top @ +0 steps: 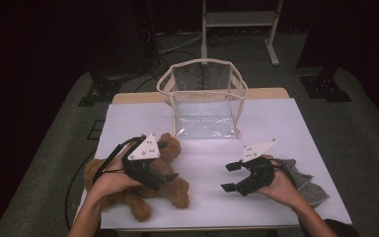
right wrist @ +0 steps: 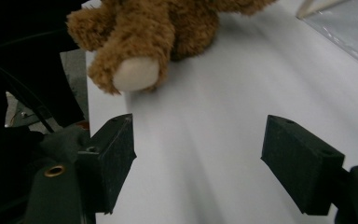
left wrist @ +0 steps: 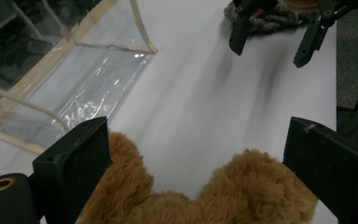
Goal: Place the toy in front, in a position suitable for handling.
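- Right now the left gripper (top: 164, 174) sits over the brown teddy bear (top: 170, 190), which lies on the white table (top: 276, 123) near its front-left corner, in front of and to the left of the clear bag (top: 205, 96).
- Seen through the left gripper view, its jaws stand wide apart with the plush (left wrist: 242, 191) between them low in the frame; they close on nothing yet, though they seem to straddle the bear.
- Over at the right, the right gripper (top: 233, 176) hovers above bare table, well apart from the bear, its jaws also spread wide and empty; a grey cloth (top: 306, 185) lies under that hand.
- As for doing the step well, I judge it to be a grasp of the bear: the left jaws should settle down around a firm, narrow part such as the body or a limb root, not loose fur, and close fully, since plush gives and can slip.
- Next, a lift toward the bag probably wants the bear carried high enough to pass the cream-trimmed rim (top: 202, 62), which stands open at the top.
- Regarding its lie, the bear's long axis runs roughly from back-right to front-left in the high view, the rounded head end (top: 170, 145) toward the bag and the legs toward the table's front edge.
- One pale-soled foot (right wrist: 135, 74) points toward the right gripper in that gripper's view.
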{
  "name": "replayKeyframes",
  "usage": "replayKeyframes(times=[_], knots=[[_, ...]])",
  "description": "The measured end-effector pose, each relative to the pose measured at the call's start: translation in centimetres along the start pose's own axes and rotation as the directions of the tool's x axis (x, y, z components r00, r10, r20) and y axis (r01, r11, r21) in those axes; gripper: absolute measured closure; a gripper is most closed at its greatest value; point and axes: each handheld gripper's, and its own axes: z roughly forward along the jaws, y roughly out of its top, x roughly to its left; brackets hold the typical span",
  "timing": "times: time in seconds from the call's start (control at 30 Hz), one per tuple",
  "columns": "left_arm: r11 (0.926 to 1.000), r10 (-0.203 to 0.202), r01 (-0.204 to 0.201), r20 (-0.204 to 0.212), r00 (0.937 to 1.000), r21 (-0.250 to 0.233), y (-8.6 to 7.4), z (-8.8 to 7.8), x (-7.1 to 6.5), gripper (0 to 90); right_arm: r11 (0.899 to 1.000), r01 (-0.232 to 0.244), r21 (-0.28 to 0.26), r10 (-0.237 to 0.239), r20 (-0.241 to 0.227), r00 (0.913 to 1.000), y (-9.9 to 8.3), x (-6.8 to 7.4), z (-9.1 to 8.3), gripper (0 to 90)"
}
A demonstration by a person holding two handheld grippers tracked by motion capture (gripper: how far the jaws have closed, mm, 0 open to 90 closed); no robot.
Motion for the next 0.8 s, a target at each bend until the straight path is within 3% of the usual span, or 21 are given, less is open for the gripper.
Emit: replayKeyframes(times=[0.17, 0.4, 0.8], knots=[[1.0, -0.006, 0.007, -0.013, 0.9999, 0.004, -0.6, -0.9, 0.3, 6.8, 0.999, 0.031, 0.008, -0.031, -0.045, 0.9985, 1.9, 0.6, 1.5, 24.1], [0.9999, -0.008, 0.008, -0.033, 0.9994, 0.015, -1.1, -2.0, 0.7, 6.8, 0.997, 0.076, 0.034, -0.071, -0.124, 0.9897, 4.2, 1.5, 5.0, 23.7], [0.9994, -0.017, 0.019, -0.061, 0.998, 0.029, -2.2, -3.2, 1.5, 6.9, 0.991, 0.099, 0.087, -0.08, -0.197, 0.977, 5.2, 2.3, 9.6, 23.8]])
